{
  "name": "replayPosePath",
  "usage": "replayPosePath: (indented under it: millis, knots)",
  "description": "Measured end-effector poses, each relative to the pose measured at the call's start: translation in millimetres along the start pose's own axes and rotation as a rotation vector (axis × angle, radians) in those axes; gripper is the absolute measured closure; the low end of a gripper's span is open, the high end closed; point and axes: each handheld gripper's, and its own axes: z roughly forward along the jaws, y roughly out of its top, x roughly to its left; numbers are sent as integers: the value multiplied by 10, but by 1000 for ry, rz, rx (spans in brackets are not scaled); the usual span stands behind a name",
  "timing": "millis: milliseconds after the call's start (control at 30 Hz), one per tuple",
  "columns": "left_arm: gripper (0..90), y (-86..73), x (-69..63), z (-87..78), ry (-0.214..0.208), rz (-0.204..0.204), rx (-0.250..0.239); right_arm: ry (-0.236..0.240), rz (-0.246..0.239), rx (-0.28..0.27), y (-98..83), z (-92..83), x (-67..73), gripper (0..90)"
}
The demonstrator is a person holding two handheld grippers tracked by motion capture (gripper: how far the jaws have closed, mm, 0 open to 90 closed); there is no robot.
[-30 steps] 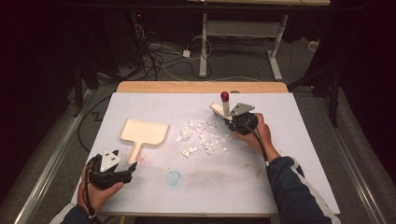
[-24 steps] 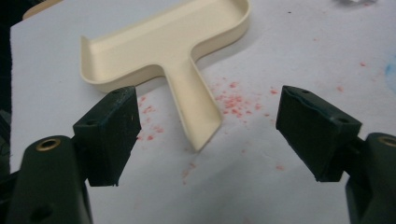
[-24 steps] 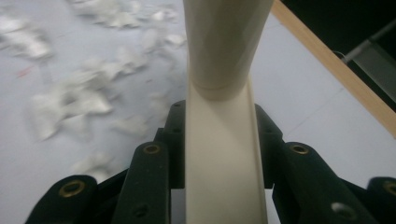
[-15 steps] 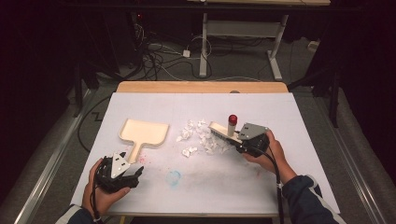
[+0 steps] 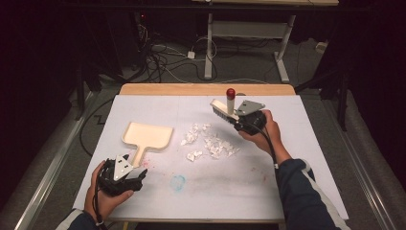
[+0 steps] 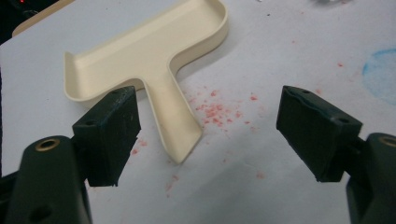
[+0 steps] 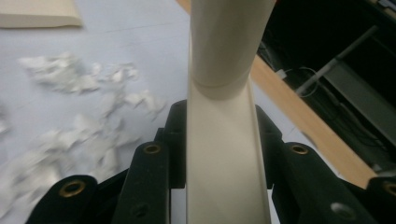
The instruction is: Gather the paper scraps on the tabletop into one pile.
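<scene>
My right gripper (image 5: 238, 120) pinches a brush (image 5: 225, 108) between its jaws, apparently lifted above the surface (image 5: 297, 182) beyond the paper scraps (image 5: 210, 143). My left gripper (image 5: 139, 176) rests near the dustpan (image 5: 146, 136), jaws spread, straddling its handle.

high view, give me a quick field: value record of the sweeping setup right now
right gripper: shut on brush, lifted above the far right of the mat
brush: cream body, red-tipped handle, bristles facing left
left gripper: open, holding nothing, near the dustpan handle
dustpan: cream, flat on the mat, handle toward the person
paper scraps: white, scattered between dustpan and brush
mat: white, with red specks and a blue smudge
</scene>
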Motion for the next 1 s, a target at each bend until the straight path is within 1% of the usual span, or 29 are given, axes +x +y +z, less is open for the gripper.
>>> replayPosePath:
  millis: [100, 133, 167, 233, 267, 300, 333, 367, 433, 467, 533, 600, 667, 700, 733, 767, 833, 867, 900, 1000]
  knots:
    - [208, -12, 18, 6, 4, 2, 6, -4, -4, 3, 73, 232, 27, 675]
    - [208, -13, 27, 7, 0, -4, 8, -3, -4, 12, 91, 311, 50, 674]
    - [208, -11, 38, 5, 0, -17, 10, -3, -8, 22, 103, 390, 72, 675]
    - [208, -13, 55, 7, -5, -42, 17, -11, 6, 37, 117, 544, 123, 675]
    - [208, -13, 55, 7, -5, -42, 17, -10, 1, 46, 125, 610, 153, 675]
    - [208, -20, 57, 9, -9, -44, 19, -6, 5, 39, 134, 663, 187, 675]
    - [208, -30, 50, 11, -8, -35, 24, 2, 13, 29, 149, 699, 218, 675]
    - [208, -32, 49, 12, -12, -34, 25, 15, 7, 23, 166, 726, 253, 675]
    - [208, -25, 52, 11, -13, -35, 22, 37, -15, 29, 203, 763, 333, 675]
    - [208, -21, 51, 10, -13, -36, 20, 55, -30, 25, 214, 772, 369, 675]
    - [208, -19, 43, 7, -14, -31, 18, 89, -52, 12, 223, 757, 427, 674]
    - [208, -17, 32, 11, -14, -26, 22, 138, -57, -9, 212, 715, 455, 674]
    - [208, -12, 21, 18, -17, -23, 26, 174, -85, -31, 185, 660, 499, 674]
    - [208, -10, 13, 20, -18, -18, 28, 202, -100, -29, 164, 634, 520, 673]
    - [208, -10, 13, 20, -18, -18, 28, 215, -126, -23, 139, 607, 542, 671]
    - [208, -7, -2, 23, -19, -9, 29, 223, -150, -22, 112, 572, 562, 670]
    - [208, -8, -11, 26, -20, -5, 29, 278, -172, -24, 57, 494, 576, 669]
    - [208, -8, -11, 26, -20, -5, 29, 278, -172, -24, 57, 494, 576, 669]
    - [208, -7, -18, 26, -21, -2, 30, 309, -205, -26, 5, 402, 586, 668]
    - [208, 1, -27, 21, -20, -2, 24, 358, -231, -40, -63, 262, 583, 669]
